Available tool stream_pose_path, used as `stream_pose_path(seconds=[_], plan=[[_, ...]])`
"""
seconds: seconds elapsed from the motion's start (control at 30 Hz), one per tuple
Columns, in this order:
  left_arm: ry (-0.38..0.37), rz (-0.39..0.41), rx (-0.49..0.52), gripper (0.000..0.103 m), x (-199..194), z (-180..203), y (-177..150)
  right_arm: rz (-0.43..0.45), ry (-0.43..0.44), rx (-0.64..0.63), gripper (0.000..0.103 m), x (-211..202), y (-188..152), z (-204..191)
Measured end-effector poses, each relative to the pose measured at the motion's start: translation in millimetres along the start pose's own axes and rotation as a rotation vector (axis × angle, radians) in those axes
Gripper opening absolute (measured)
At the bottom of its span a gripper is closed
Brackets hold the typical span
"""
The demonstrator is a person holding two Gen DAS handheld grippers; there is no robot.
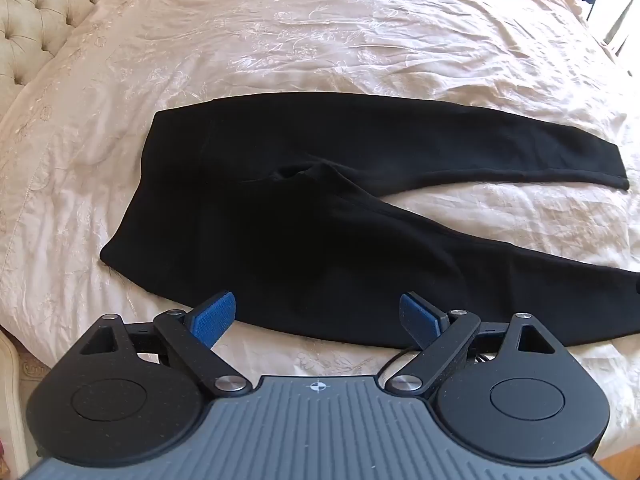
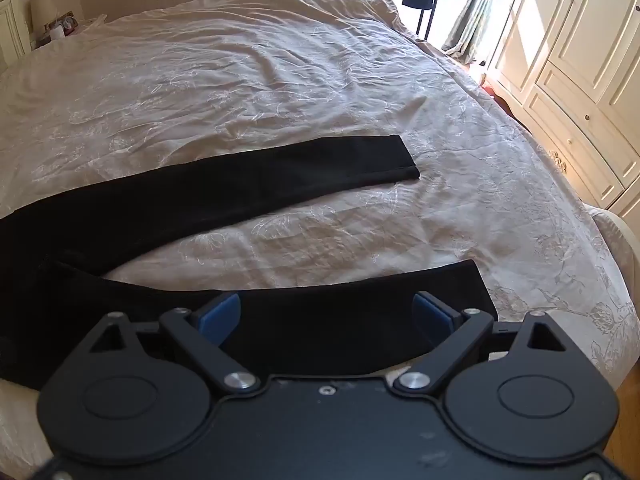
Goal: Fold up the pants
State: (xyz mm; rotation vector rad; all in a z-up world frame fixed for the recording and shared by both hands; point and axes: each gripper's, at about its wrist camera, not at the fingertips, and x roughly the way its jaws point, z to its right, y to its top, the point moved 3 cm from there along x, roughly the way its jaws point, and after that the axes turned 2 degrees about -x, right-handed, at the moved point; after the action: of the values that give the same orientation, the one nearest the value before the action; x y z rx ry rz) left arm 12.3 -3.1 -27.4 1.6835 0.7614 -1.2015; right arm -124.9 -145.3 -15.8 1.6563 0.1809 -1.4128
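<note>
Your left tongs (image 1: 316, 312) are spread wide, released, nothing between the blue pads (image 1: 214, 318); they tilt steeply down over the near edge of the black pants (image 1: 280, 232), at the seat and thigh part. Contact with the cloth can't be judged from here. Your right tongs (image 2: 328, 314) are also released, pads wide apart, angled down over the near leg close to its cuff. Your hands are out of view in both cameras. The pants lie flat on the bed (image 1: 280, 40), waistband to the left, legs splayed in a V running right. In the left view the near leg's cuff is cut off at the right edge; in the right view the waist is cut off at the left. Black fabric hides seams and folds. Tufted headboard (image 1: 28, 20) far left, white wardrobe (image 2: 580, 60) far right.
</note>
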Motion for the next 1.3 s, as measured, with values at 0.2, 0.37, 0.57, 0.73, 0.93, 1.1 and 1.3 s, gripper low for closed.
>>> stream_pose_path(seconds=[0.2,0.37,0.57,0.73,0.93,1.1,1.3], plan=[[0.03,0.037,-0.017,0.09,-1.3,4.9,-8.8,-0.012,0.02,-0.003,0.097,-0.2,-2.2,2.5],[0.024,0.038,-0.017,0.09,-1.3,1.7,-11.6,-0.011,0.007,-0.011,0.097,-3.1,-3.6,1.3],[0.032,0.042,-0.015,0.09,-2.7,1.5,-12.0,-0.017,-0.002,-0.012,0.097,-4.7,-4.6,1.5],[0.039,0.043,-0.011,0.09,-3.5,0.4,-12.2,-0.027,-0.012,-0.023,0.097,-3.3,-3.9,0.5],[0.035,0.039,-0.002,0.09,-1.9,-0.4,-13.4,-0.039,0.0,-0.023,0.097,-1.6,-5.2,1.3],[0.037,0.036,0.006,0.09,-0.6,0.3,-13.5,-0.053,0.008,-0.014,0.097,0.3,-6.0,2.3],[0.04,0.028,-0.004,0.09,2.0,1.3,-13.5,-0.061,0.014,-0.015,0.097,2.6,-5.1,1.4]])
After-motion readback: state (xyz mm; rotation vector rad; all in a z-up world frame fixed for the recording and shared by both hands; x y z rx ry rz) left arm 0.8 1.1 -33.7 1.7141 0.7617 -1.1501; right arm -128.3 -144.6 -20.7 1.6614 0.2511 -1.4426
